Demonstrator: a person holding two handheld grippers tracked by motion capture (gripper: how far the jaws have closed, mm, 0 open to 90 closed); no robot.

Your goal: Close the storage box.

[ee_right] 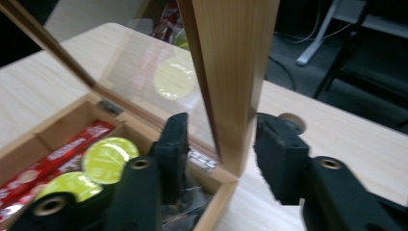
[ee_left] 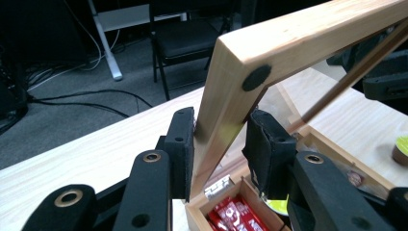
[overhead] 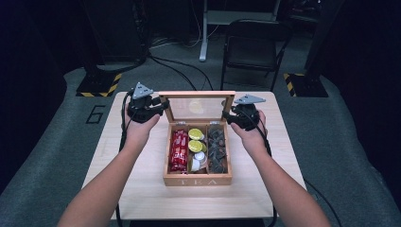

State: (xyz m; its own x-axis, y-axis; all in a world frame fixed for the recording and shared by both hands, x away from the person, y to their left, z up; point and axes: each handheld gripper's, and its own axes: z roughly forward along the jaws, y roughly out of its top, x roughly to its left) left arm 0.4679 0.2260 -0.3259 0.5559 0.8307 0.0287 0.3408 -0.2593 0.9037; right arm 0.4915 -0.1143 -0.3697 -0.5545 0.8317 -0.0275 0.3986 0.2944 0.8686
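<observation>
Pale wood table [overhead: 142,189], grey carpet [overhead: 56,156], dark room.

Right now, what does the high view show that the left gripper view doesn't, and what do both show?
High view alone: the TEA lettering on the box front, the dark tea pile, both forearms. Left gripper view alone: the small metal hinge and the left tool gripping the lid's side rail. Both: the raised glass lid, red packets, chair.
</observation>
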